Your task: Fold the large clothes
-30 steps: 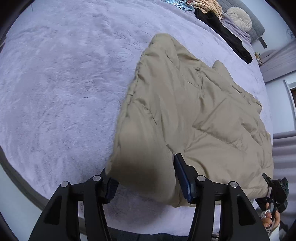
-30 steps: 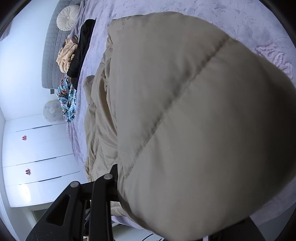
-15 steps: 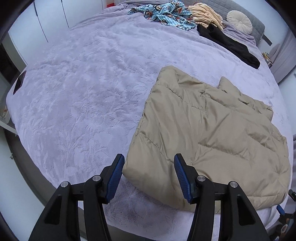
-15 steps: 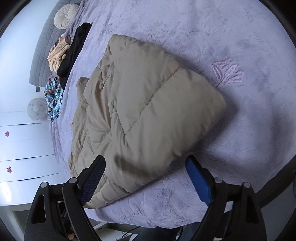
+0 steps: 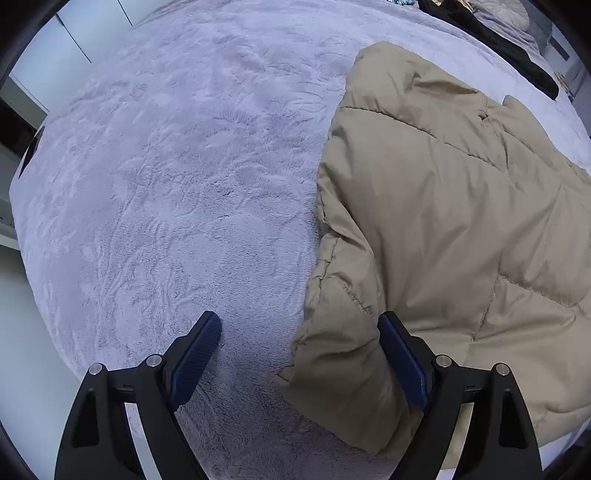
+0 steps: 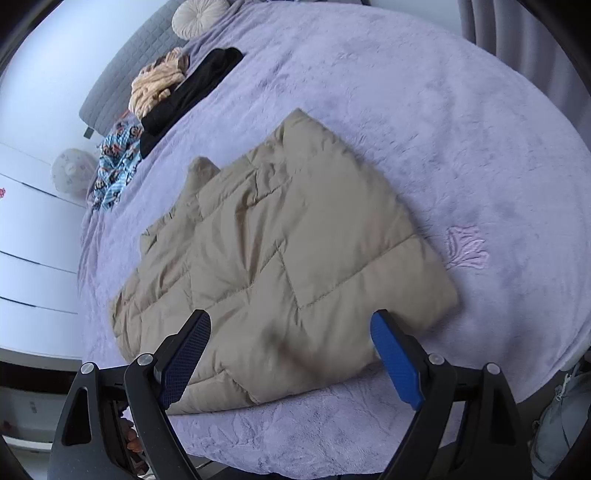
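Jacket: a tan quilted puffer jacket [image 6: 280, 266] lies folded over on itself, near the front edge of the lilac plush bedspread [image 5: 177, 192]; in the right wrist view it reads as a rough rectangle with one lumpy end pointing toward the headboard.
Near corner: in the left wrist view a loose flap of the jacket [image 5: 343, 350] sits between the two blue pads, rumpled and not square with the layer beneath.
Left gripper: the left gripper [image 5: 299, 354] points down over that corner; its jaws have just been opening, stand wide, and the pads are clear of the fabric, so nothing is held.
Right gripper: the right gripper [image 6: 291, 354] is above the jacket's near edge, its jaws have just been opening too, wide apart and empty.
Step in hand: judged as a release after laying one fold, with the next fold or a tidy-up to follow.
Doing it well: each gripper should pinch all layers at a corner, not just the top shell, since the slick padded cloth is likely to slide and spring back.
Risk: the puffy fill may reopen the fold.
Surroundings: a black garment [image 6: 192, 88], a peach one [image 6: 159, 85] and a blue patterned one [image 6: 118, 158] lie well apart, near a round cushion [image 6: 199, 14].
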